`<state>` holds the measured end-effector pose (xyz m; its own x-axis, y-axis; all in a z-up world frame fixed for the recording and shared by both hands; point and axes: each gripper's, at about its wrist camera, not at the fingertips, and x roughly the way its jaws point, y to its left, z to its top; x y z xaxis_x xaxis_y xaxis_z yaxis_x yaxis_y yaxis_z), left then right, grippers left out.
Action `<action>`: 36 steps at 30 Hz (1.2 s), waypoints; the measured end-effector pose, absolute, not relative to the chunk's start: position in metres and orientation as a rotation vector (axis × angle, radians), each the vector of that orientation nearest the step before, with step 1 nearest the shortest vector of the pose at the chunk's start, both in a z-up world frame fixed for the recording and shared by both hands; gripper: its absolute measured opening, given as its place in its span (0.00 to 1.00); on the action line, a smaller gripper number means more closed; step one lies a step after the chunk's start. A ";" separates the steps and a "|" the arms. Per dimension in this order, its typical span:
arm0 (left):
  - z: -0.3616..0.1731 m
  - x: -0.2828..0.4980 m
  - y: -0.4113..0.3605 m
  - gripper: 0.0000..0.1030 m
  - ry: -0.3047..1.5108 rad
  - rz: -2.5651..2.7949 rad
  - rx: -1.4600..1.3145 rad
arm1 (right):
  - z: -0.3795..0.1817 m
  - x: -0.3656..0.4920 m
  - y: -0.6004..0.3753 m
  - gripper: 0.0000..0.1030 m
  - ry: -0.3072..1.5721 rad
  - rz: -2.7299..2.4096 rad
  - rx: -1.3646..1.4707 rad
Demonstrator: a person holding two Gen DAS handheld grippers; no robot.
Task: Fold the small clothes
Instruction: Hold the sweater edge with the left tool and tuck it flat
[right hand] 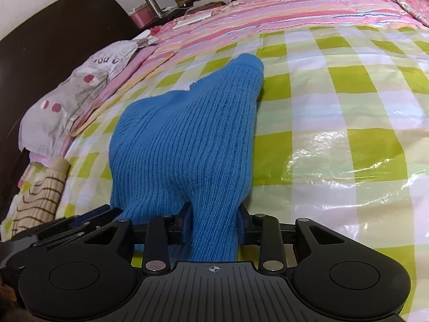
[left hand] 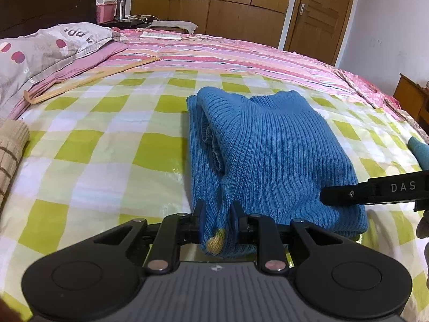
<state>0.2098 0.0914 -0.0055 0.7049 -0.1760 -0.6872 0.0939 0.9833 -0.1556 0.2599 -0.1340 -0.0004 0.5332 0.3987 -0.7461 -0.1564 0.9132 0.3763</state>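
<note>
Bedroom: you are working on a big bed [left hand: 107,139] with a green and white checked cover. Wooden wardrobe doors and a brown door stand at the back.

Far left: a beige striped knit [left hand: 10,150] lies at the bed's edge, well apart from your work. A pillow [left hand: 40,51] with red dots and a thin wooden stick [left hand: 88,79] lie behind it.

Blue sweater: the blue ribbed sweater [left hand: 270,155] lies in the middle of the cover, already folded into a long strip. Its long way runs from your grippers away toward the pink striped blanket [left hand: 241,51].

Left gripper: your left gripper [left hand: 217,214] pinches the near left corner of the sweater. You can see a small yellow patch [left hand: 215,242] on the knit between its jaws. The jaws are squeezed in on the cloth.

Right gripper: your right gripper [right hand: 214,218] pinches the near right part of the same end. A thick bunch of blue knit sits between its jaws, and they press on it from both sides.

What matters next: both grippers hold the near end, side by side. The far end lies straight ahead of both jaws. It looks like the near end should go up and forward, over onto the far end.

Watch out: I think the thick knit could slip or sag if one hand goes ahead of the other.
</note>
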 end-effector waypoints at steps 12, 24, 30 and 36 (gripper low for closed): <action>-0.002 0.207 0.086 0.28 0.786 -0.139 -0.070 | 0.004 0.254 -0.129 0.29 0.964 0.326 0.231; 0.011 0.206 0.077 0.28 0.777 -0.120 0.003 | 0.017 0.252 -0.124 0.35 0.961 0.322 0.186; 0.029 0.207 0.071 0.28 0.727 -0.113 0.059 | 0.032 0.249 -0.122 0.35 0.919 0.319 0.132; 0.044 0.224 0.067 0.28 0.675 -0.103 0.066 | 0.045 0.254 -0.123 0.35 0.872 0.302 0.124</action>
<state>0.2235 0.0674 0.0441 0.7757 -0.0738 -0.6268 0.1167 0.9928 0.0276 0.2543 -0.1231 0.0449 0.6041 0.3102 -0.7341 -0.2094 0.9506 0.2293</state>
